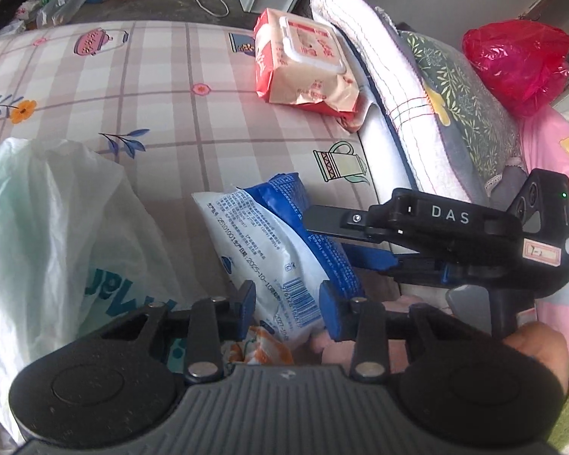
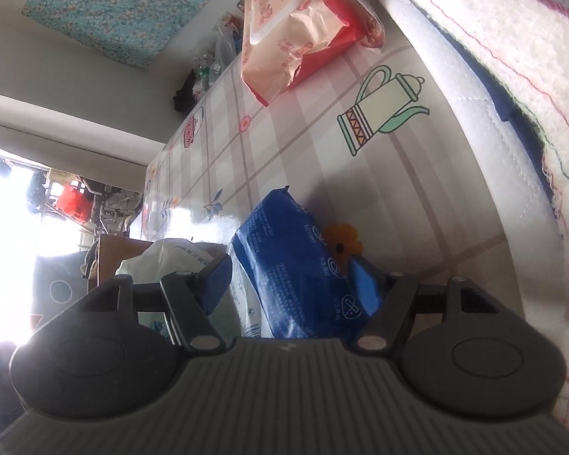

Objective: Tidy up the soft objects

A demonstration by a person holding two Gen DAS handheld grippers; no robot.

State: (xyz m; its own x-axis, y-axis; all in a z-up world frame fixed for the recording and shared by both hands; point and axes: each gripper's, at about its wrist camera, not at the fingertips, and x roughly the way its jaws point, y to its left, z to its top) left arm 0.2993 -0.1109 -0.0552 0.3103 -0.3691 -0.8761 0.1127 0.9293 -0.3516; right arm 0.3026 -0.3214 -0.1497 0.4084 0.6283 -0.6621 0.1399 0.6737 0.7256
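Both grippers at the blue-and-white soft plastic tissue pack (image 1: 280,250)

Left gripper (image 1: 287,309) and right gripper (image 2: 290,284) jaws spread, pack between them, unclamped; beyond both, the red-and-cream wipes packet (image 1: 303,60) appears unsorted.

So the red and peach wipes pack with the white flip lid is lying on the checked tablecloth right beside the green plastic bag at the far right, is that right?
Not quite. In the left wrist view the plastic bag at the far right is red, not green. The red and peach wipes pack with the white flip lid does lie on the checked tablecloth.
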